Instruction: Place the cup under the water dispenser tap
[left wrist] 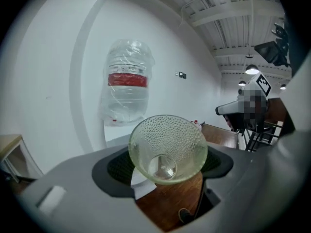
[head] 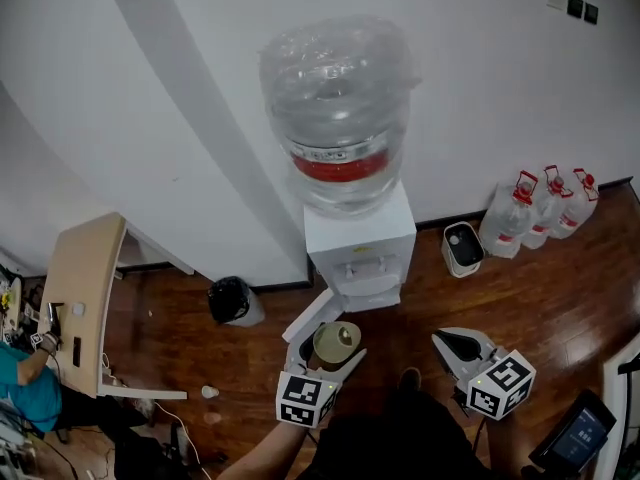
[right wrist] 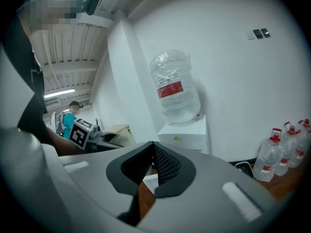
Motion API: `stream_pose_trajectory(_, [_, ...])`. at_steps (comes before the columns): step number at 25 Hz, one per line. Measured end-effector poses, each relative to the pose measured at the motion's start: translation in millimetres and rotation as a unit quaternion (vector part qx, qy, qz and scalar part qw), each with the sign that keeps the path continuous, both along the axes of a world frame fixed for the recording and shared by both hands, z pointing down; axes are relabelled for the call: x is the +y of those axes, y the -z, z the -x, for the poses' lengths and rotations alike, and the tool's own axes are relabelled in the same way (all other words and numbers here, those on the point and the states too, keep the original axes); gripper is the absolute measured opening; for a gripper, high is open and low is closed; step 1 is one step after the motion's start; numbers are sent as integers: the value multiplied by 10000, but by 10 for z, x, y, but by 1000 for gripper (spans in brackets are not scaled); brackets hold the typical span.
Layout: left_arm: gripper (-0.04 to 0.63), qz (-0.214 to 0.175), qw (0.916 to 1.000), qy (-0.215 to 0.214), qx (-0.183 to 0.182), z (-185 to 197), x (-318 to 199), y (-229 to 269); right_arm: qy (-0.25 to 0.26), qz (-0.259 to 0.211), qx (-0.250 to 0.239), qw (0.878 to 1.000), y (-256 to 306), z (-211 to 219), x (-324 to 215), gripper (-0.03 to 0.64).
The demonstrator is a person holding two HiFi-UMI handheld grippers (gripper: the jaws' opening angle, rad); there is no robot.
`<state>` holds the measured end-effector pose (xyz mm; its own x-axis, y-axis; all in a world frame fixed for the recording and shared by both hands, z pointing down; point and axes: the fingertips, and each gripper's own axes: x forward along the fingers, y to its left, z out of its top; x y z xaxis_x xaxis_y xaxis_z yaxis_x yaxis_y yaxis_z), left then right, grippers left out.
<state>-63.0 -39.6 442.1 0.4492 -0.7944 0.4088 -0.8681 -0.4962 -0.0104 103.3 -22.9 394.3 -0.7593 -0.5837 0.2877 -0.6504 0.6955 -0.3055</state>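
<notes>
A clear, dimpled glass cup [left wrist: 167,148] lies sideways between the jaws of my left gripper [left wrist: 167,155], its mouth turned toward the camera; the gripper is shut on it. From the head view the cup [head: 338,343] and left gripper [head: 335,334] hang just in front of the white water dispenser [head: 360,243], below its tap recess [head: 368,270]. A big clear bottle [head: 340,108] with a red band tops the dispenser. My right gripper [head: 450,343] is to the right of the cup, lower than the dispenser, and holds nothing. In the right gripper view its pads [right wrist: 153,149] meet at the tips.
On the wooden floor, a black bin [head: 232,300] stands left of the dispenser and a small white bin [head: 463,248] right of it. Several water jugs [head: 545,208] line the wall at right. A desk [head: 85,298] and a person in teal [head: 25,383] are far left.
</notes>
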Motion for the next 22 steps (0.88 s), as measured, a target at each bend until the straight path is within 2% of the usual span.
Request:
stream_pose_trajectory(5, [489, 202, 9994, 244, -158, -155, -370, -245, 255, 10, -47, 9997, -106, -131, -506, 2])
stream_pose_trajectory(9, [489, 357, 9984, 343, -266, -154, -599, -565, 574, 73, -45, 9983, -232, -23, -746, 2])
stream_pose_trajectory(12, [489, 566, 9967, 557, -154, -106, -847, -871, 770, 306, 151, 9964, -471, 54, -906, 2])
stream_pose_trajectory(17, [489, 928, 9926, 788, -29, 62, -1148, -1566, 812, 603, 371, 9942, -749, 139, -987, 2])
stream_pose_trajectory(20, [489, 1098, 9901, 859, -172, 161, -1337, -2007, 750, 686, 605, 9930, -887, 91, -1106, 2])
stream_pose_trajectory(22, [489, 1219, 9884, 866, -272, 237, -1466, -2285, 638, 777, 576, 9933, -948, 78, -1197, 2])
